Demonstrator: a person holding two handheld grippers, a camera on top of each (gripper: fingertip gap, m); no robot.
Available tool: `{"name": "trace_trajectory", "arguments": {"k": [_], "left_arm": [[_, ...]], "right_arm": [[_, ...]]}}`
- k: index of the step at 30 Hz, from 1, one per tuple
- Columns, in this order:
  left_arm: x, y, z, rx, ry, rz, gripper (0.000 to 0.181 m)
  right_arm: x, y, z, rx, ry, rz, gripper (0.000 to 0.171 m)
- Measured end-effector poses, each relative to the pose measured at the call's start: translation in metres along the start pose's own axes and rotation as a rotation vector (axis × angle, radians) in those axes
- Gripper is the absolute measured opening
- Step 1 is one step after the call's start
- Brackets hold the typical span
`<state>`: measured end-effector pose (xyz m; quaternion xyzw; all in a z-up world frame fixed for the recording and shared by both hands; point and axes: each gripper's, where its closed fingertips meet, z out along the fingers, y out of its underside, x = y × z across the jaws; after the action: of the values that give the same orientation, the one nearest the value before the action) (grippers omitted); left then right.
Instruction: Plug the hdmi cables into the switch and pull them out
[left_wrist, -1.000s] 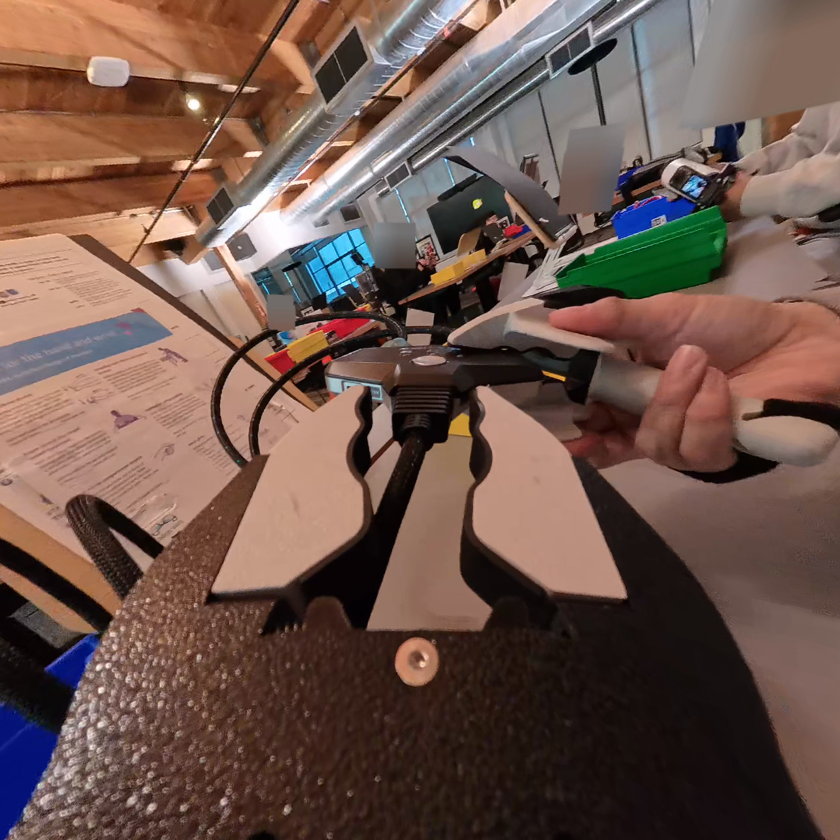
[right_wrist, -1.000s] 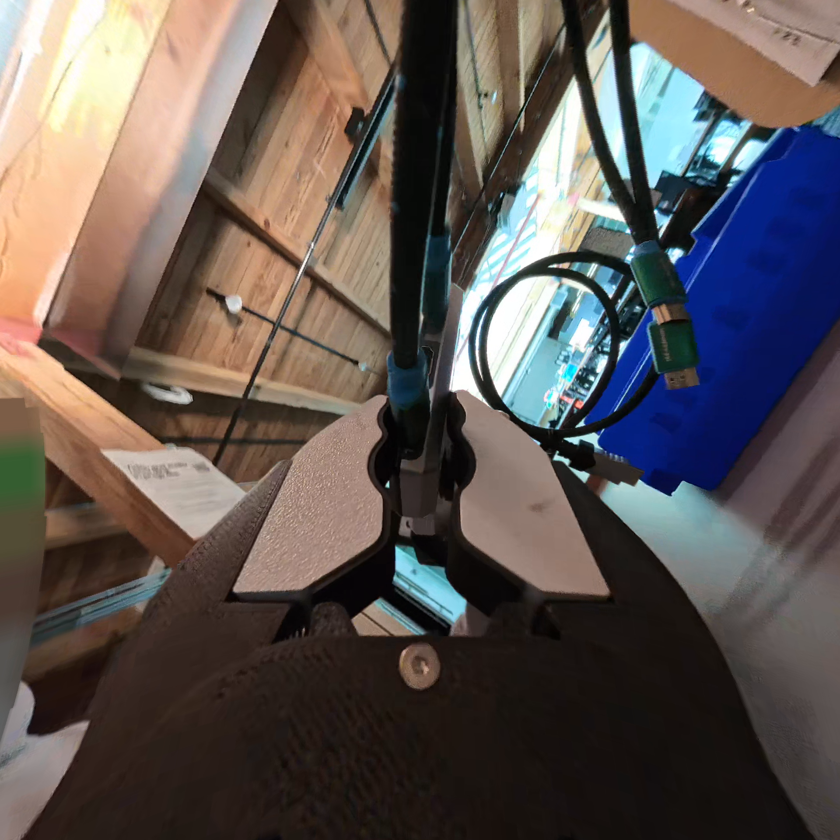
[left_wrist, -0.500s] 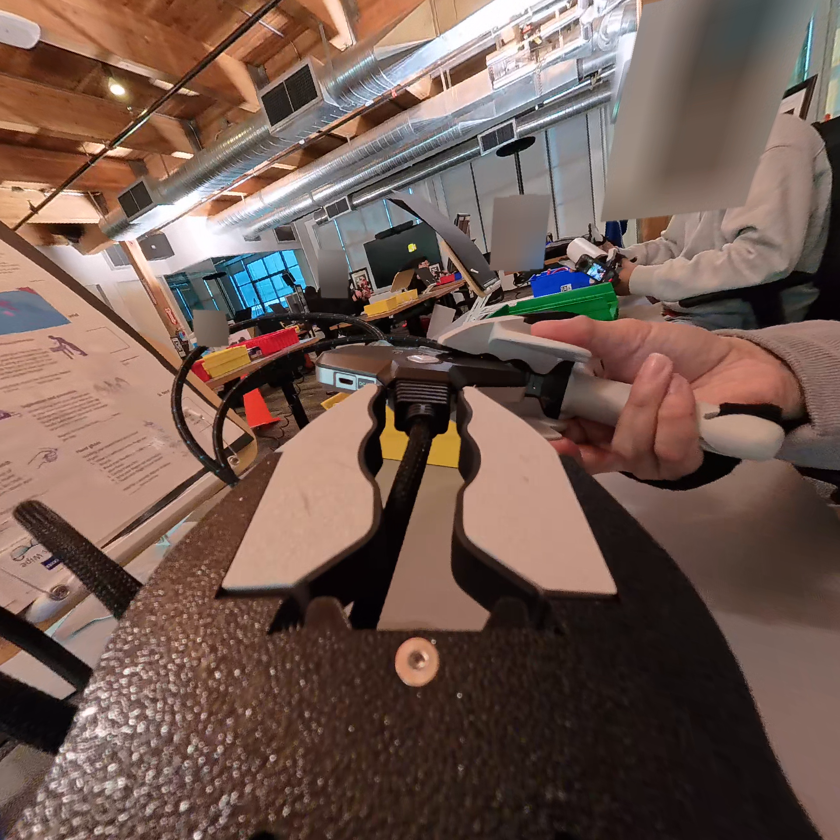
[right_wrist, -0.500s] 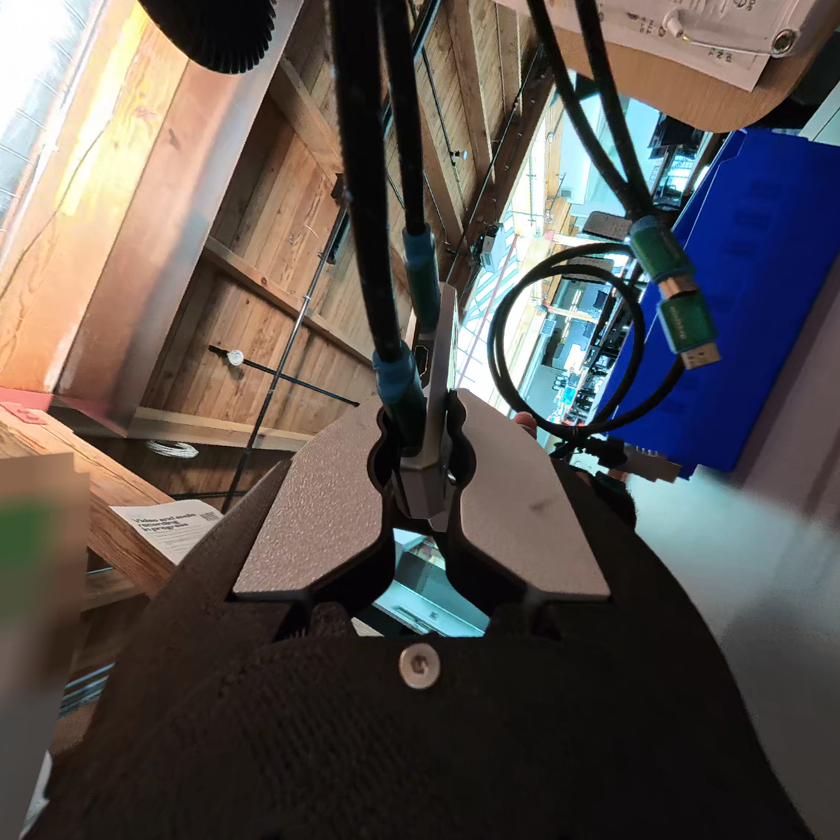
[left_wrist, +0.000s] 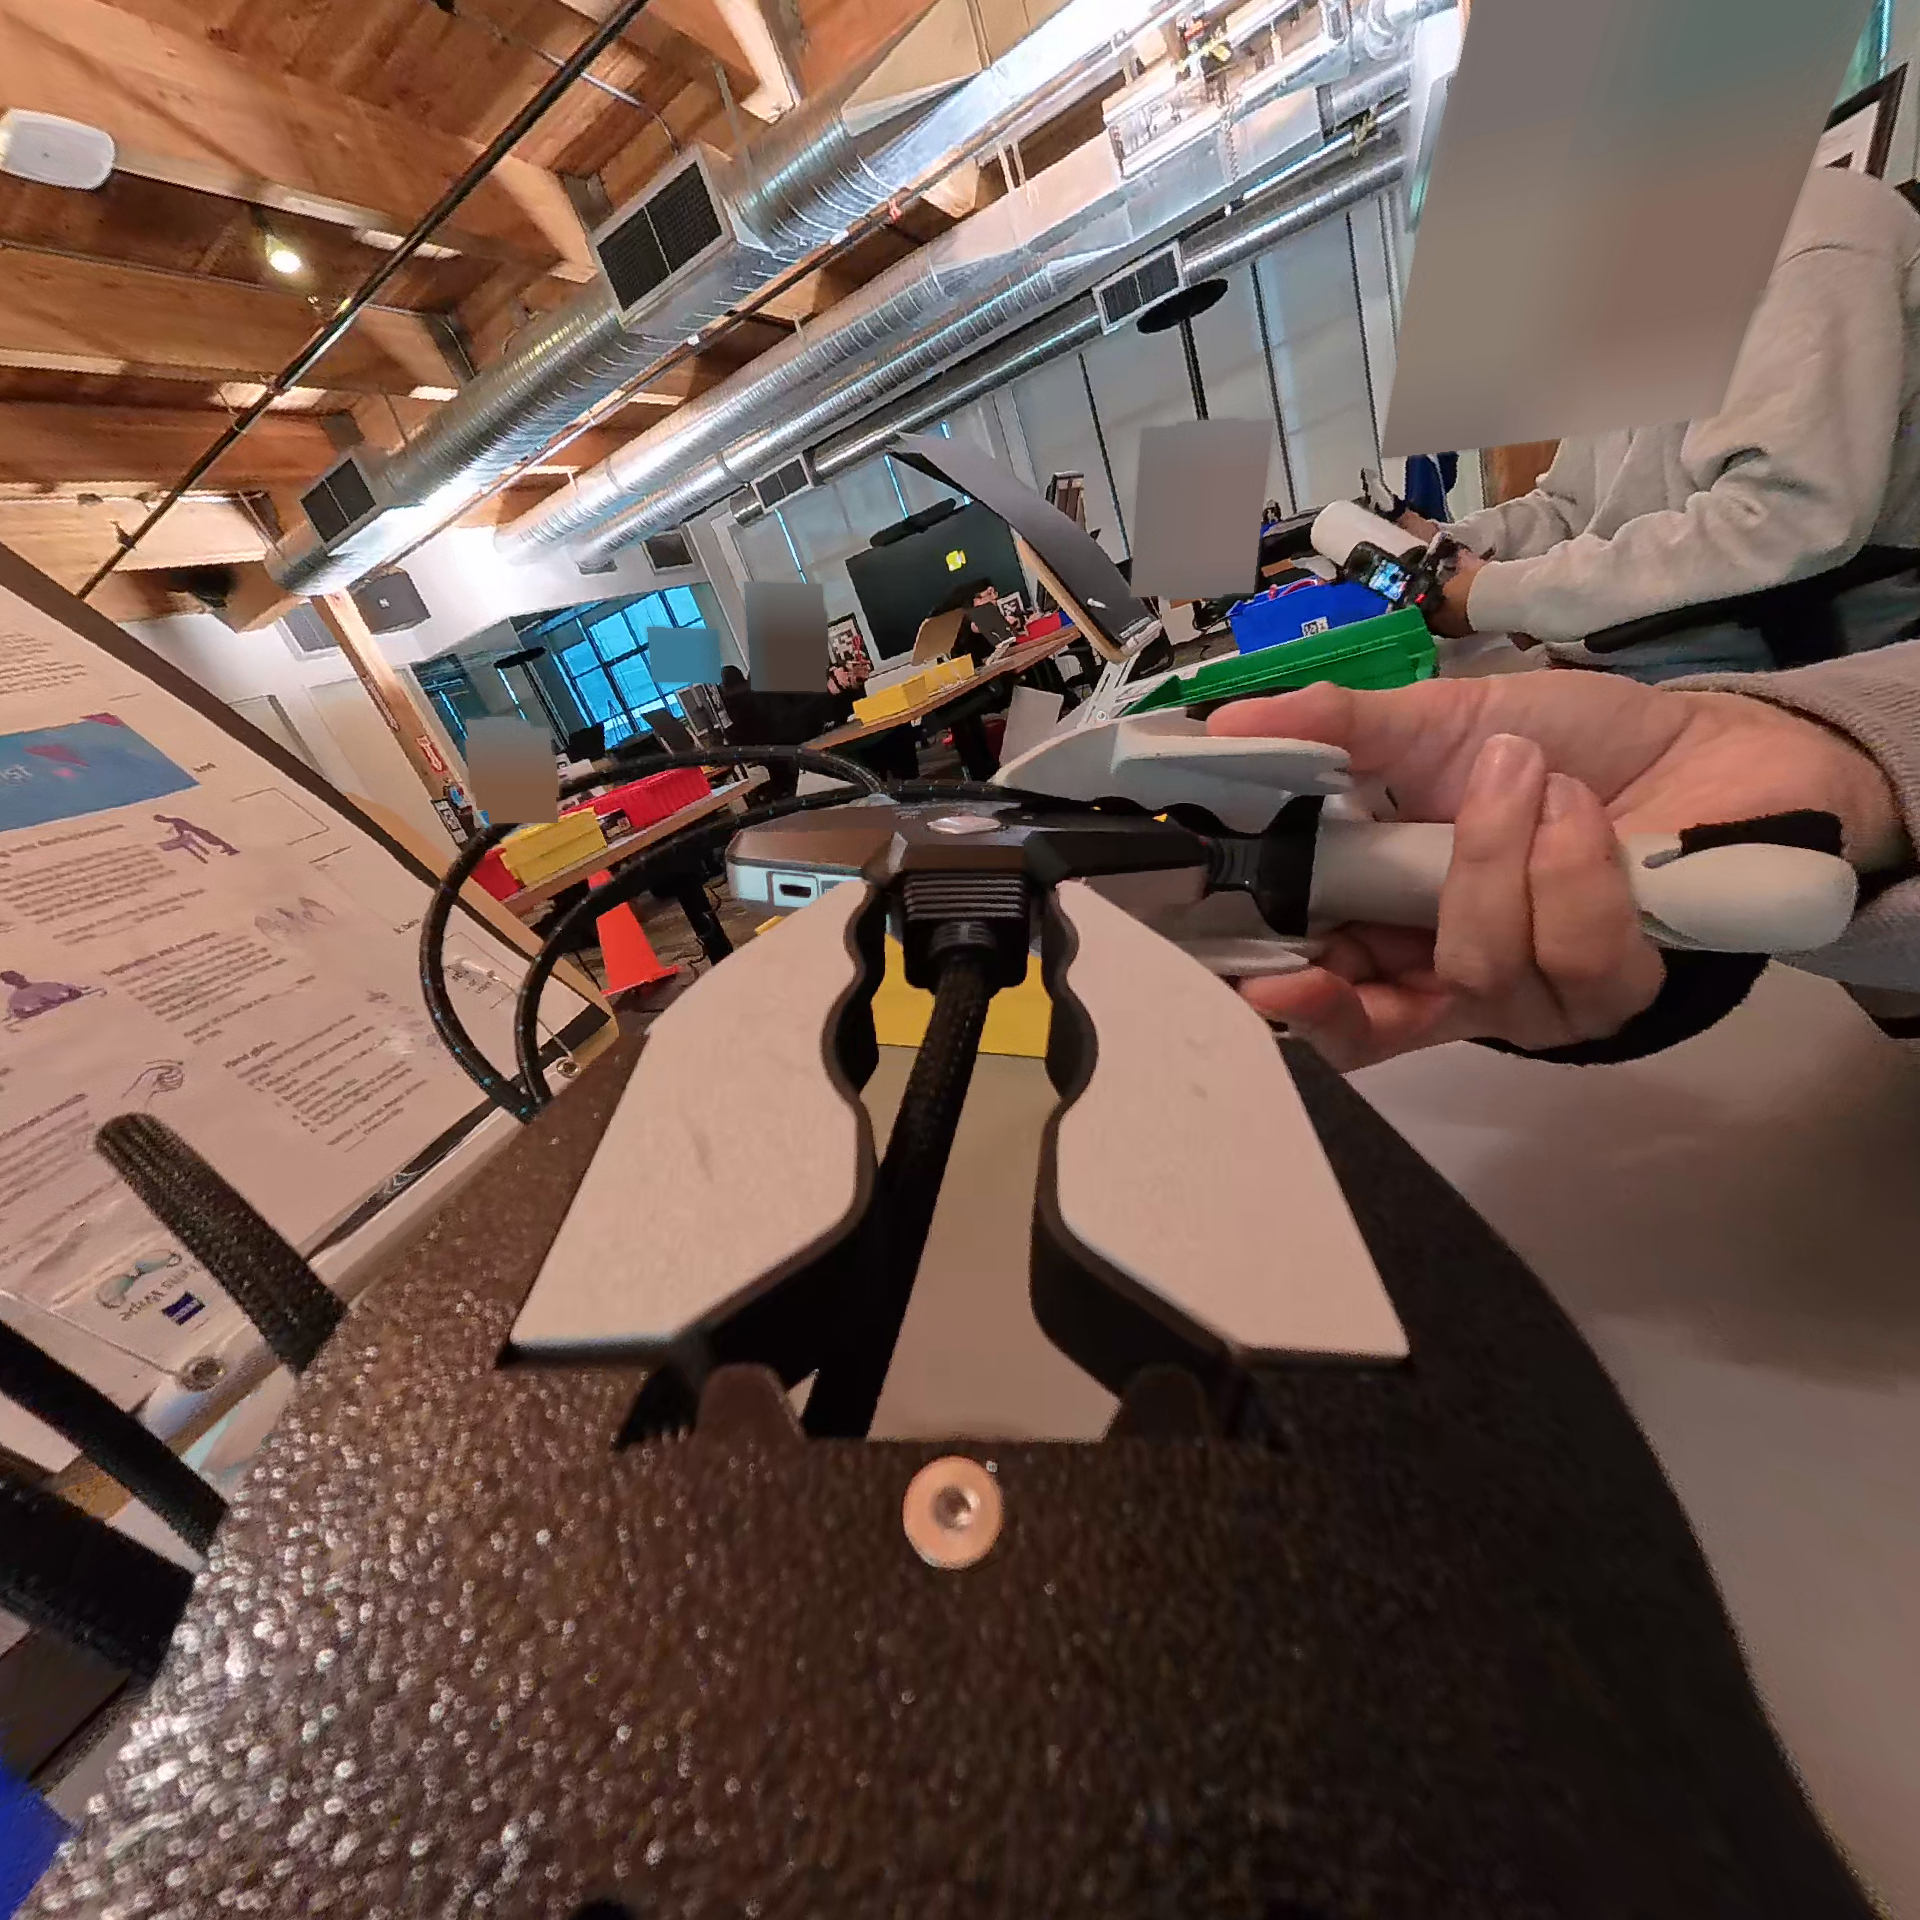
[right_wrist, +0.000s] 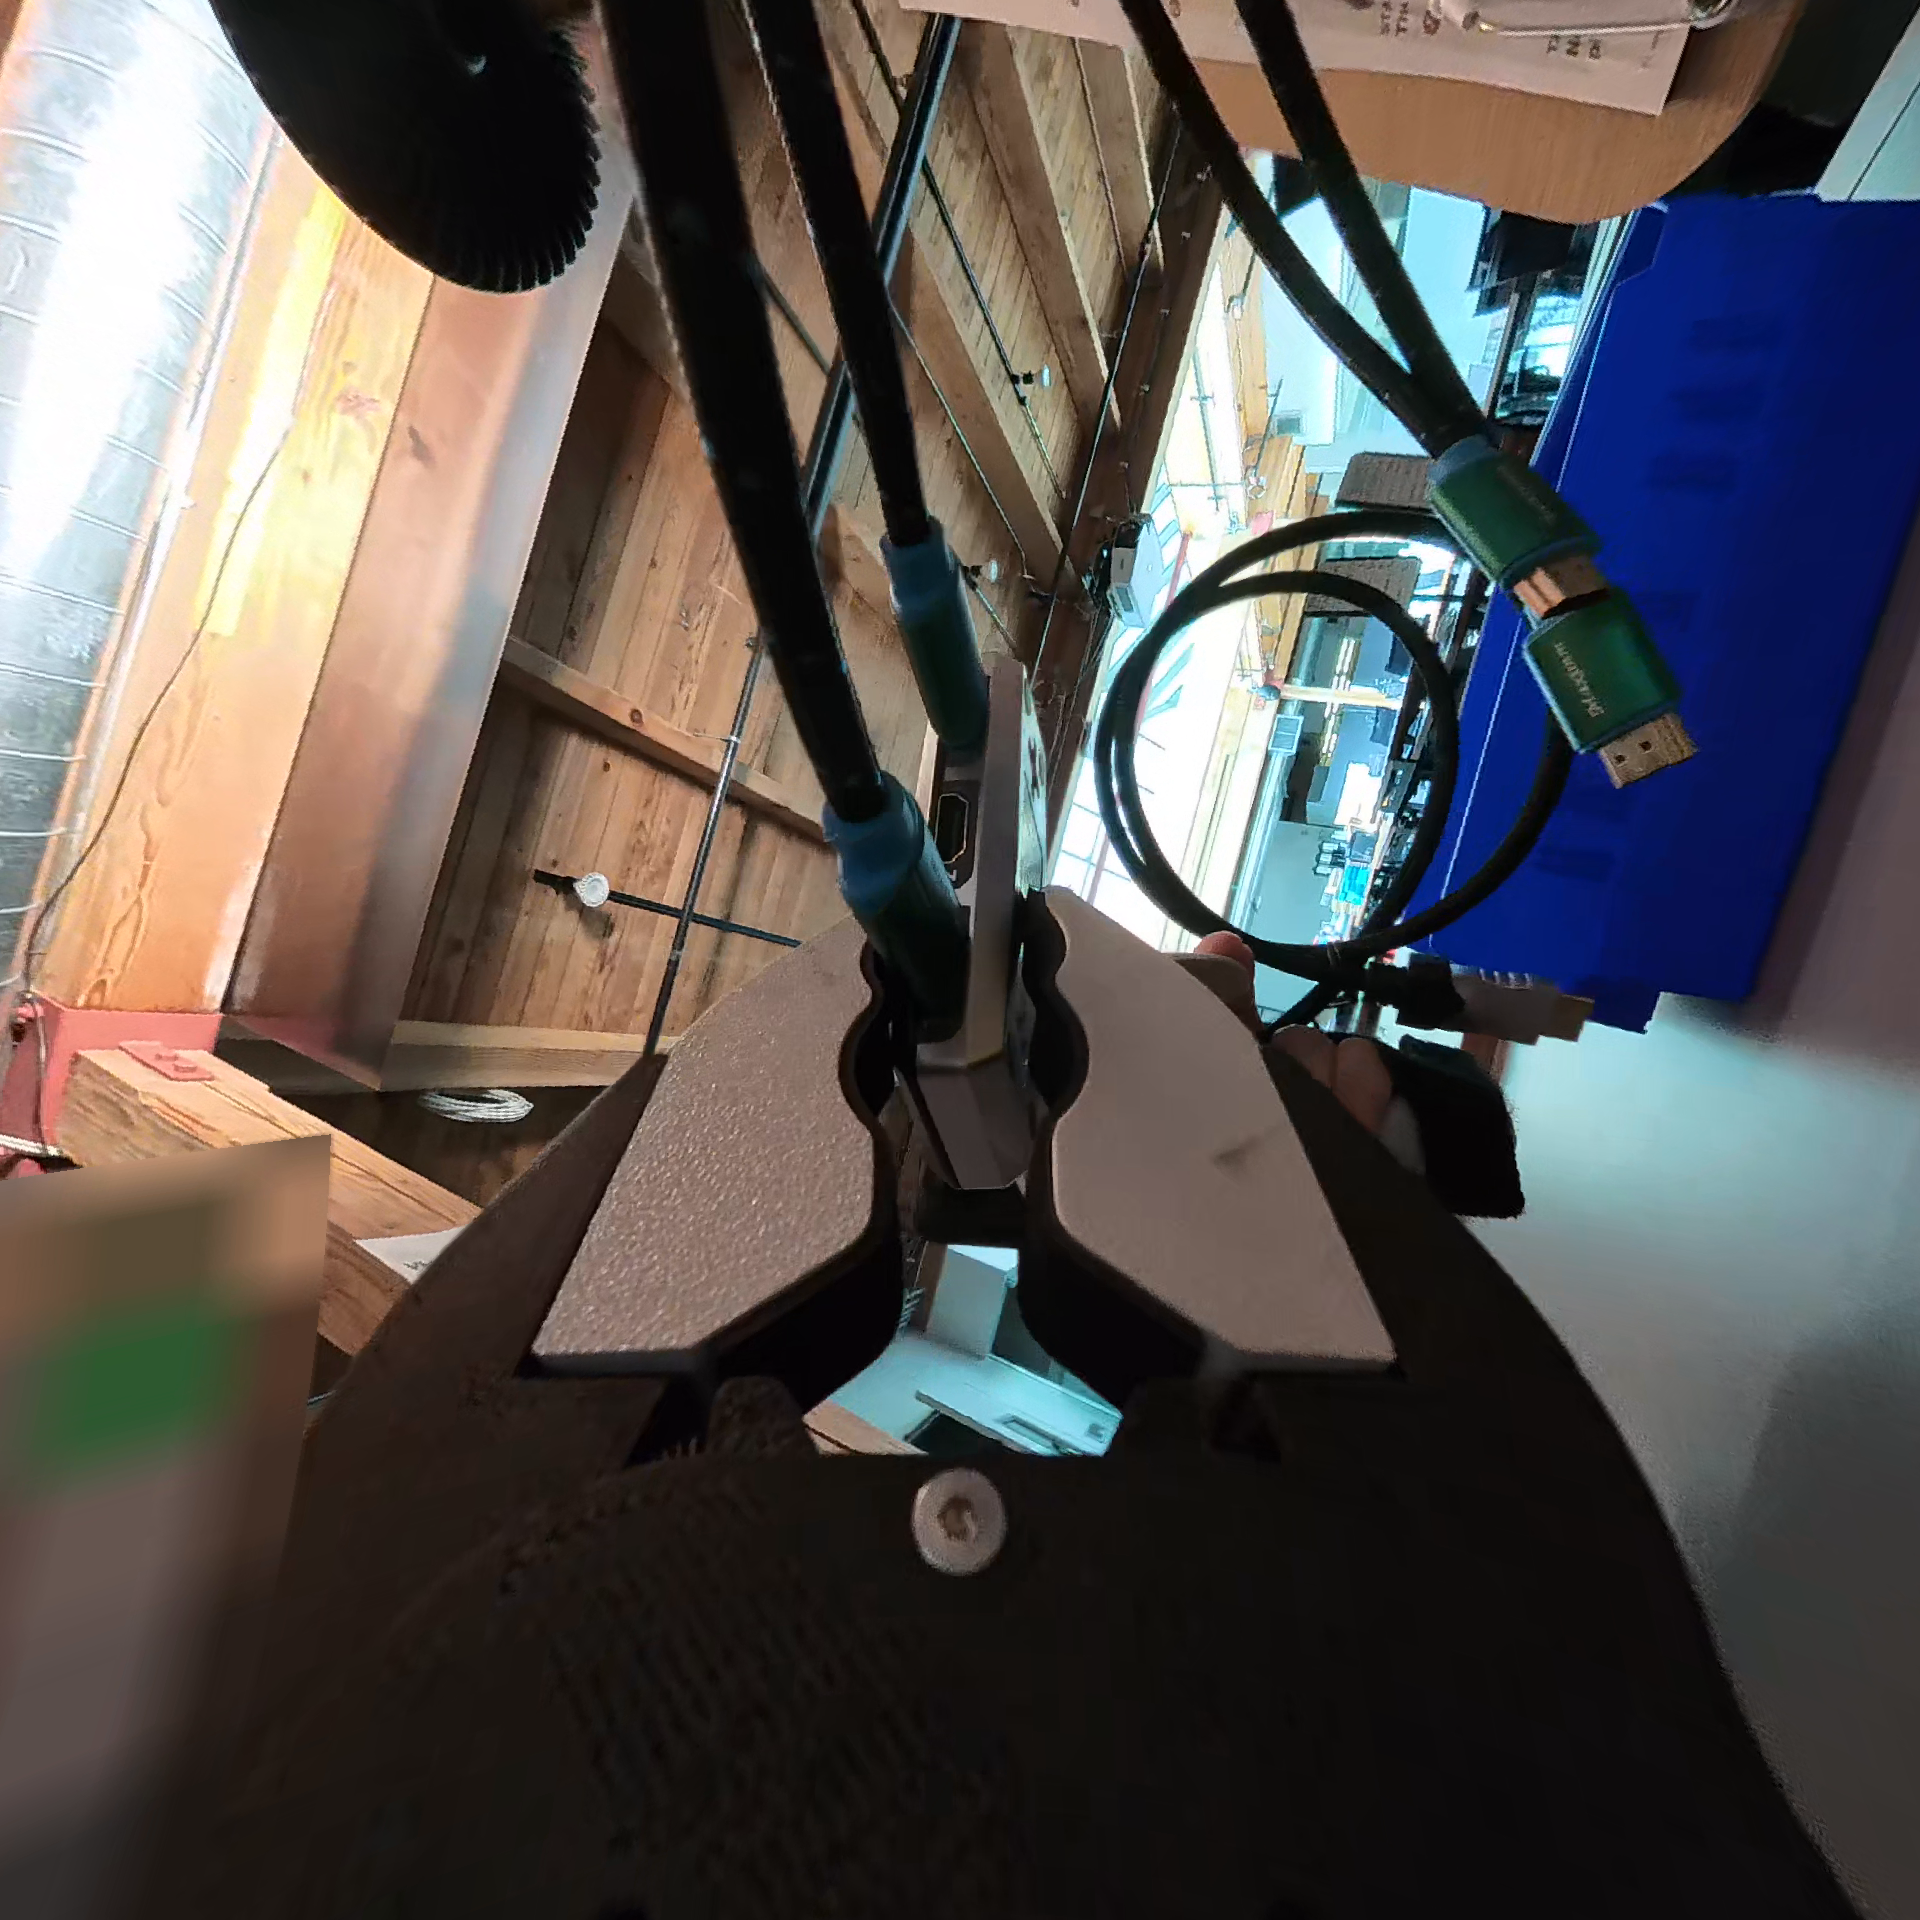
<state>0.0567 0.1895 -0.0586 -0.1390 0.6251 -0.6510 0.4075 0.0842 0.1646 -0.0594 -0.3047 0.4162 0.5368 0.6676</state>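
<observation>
Your left gripper (left_wrist: 961, 935) is clamped on the black plug (left_wrist: 964, 906) seated in the switch (left_wrist: 831, 852) | your right gripper (right_wrist: 961, 1039) pinches the switch (right_wrist: 987, 997) edge-on | green bin (left_wrist: 1309, 665), blue bin (right_wrist: 1714, 582): contents unseen.

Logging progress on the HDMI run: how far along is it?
Done: two blue-collared cables sit plugged into the switch, clamped by the right gripper. In hand: the left gripper pinches a black plug at the switch. Left: green connectors hang loose; one port gapes.
</observation>
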Motion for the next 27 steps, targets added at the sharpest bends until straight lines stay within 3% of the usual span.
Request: {"name": "trace_trajectory", "arguments": {"k": [6,16,27], "left_arm": [[0.001,-0.007,-0.003,0.013,-0.007,0.047,0.021],[0.002,0.002,0.000,-0.004,0.030,-0.109,0.022],[0.002,0.007,0.006,0.024,0.044,-0.141,0.022]], "right_arm": [[0.003,-0.003,-0.003,0.014,0.011,-0.006,0.022],[-0.001,0.001,-0.003,-0.006,0.028,-0.132,0.022],[-0.002,-0.003,-0.008,0.023,0.060,-0.173,0.022]]}}
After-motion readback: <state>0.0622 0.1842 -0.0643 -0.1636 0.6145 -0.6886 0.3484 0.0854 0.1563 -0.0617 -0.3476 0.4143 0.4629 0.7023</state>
